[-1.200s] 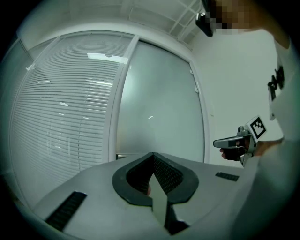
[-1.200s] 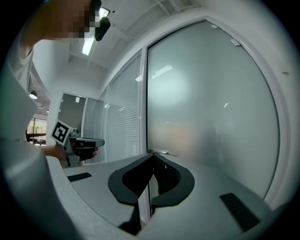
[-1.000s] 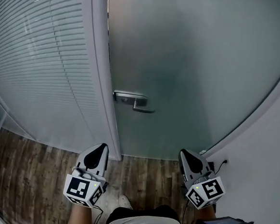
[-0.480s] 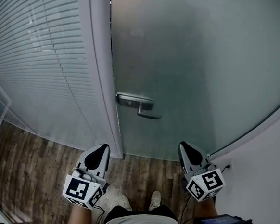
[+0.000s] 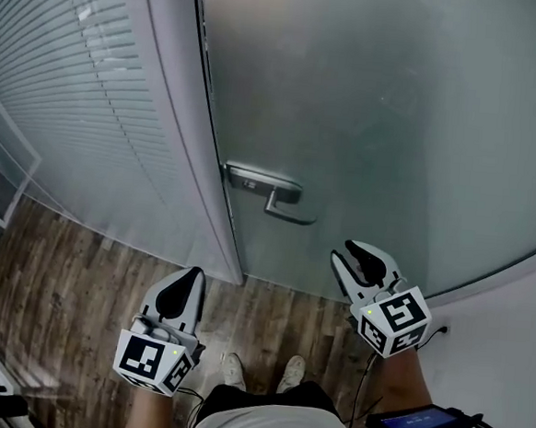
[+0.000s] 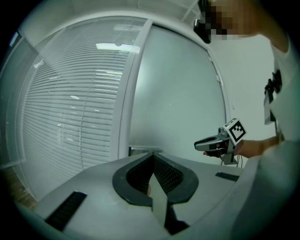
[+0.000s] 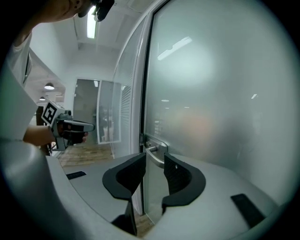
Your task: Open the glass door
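- The right gripper's (image 5: pixel 350 254) jaws are partway apart and opening. Nothing is between them yet; they touch nothing.
- The left gripper's (image 5: pixel 192 281) jaws are pressed together and empty. It hangs low at the lower left of the head view, in front of the white door frame (image 5: pixel 217 186).
- The glass door (image 5: pixel 387 107) fills the upper right of the head view and is still closed. Its metal handle (image 5: pixel 289 210) sits at mid-frame, close to the door's left edge.
- The handle lies just up and left of the right gripper's tips, near but apart. In the right gripper view it shows straight ahead through the gap between the jaws (image 7: pixel 154 151).
- The lever's long axis runs level, from its plate rightward along the glass.
- The right hand is clearly the nearer one. I'd judge it has only to go forward to straddle the lever.
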Motion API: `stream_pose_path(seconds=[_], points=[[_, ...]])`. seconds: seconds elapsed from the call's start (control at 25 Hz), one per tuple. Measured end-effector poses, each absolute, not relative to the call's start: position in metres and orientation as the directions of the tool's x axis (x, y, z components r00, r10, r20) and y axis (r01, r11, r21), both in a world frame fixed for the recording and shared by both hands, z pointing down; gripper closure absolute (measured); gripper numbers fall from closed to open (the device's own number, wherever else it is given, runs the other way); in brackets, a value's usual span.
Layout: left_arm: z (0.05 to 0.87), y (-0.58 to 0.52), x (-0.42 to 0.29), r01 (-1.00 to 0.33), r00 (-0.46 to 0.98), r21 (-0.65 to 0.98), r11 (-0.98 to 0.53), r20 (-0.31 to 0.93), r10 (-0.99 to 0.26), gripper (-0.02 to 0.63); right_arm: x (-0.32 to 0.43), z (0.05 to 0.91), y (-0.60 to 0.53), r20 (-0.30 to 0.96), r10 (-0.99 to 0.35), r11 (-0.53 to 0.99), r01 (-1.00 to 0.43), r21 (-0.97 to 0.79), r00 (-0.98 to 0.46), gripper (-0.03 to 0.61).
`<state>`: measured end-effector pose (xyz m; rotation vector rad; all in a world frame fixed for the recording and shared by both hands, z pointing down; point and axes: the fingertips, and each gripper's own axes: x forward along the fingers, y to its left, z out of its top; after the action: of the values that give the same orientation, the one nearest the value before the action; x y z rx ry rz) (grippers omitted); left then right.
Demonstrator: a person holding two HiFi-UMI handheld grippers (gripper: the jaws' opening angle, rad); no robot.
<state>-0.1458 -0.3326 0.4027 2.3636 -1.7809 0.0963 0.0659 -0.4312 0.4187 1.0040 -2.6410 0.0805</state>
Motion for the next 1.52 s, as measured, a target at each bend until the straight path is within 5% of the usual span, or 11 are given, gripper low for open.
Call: stream_pose_path(seconds=[0.28,0.64,1.52], points=[[0.424,-0.336,-0.145,-0.971,0.231,0.11,-0.212,0.207,-0.951,0.614,0.041,0.461,-0.468,0.454,-0.542,0.828,-0.543,0.142,-0.707,0.42],[0.44,-0.334,-0.146,-0.978,0.196,0.122,-0.17,0.252,-0.948,0.614,0.019,0.494,-0.504,0.535,-0.511,0.853,-0.474,0.218,-0.673,0.417],[0.433,-0.329,-0.15,-0.979,0.19,0.125,-0.163,0.24,-0.952,0.615,0.012,0.497,-0.513,0.47,-0.568,0.805,-0.574,0.149,-0.675,0.442]])
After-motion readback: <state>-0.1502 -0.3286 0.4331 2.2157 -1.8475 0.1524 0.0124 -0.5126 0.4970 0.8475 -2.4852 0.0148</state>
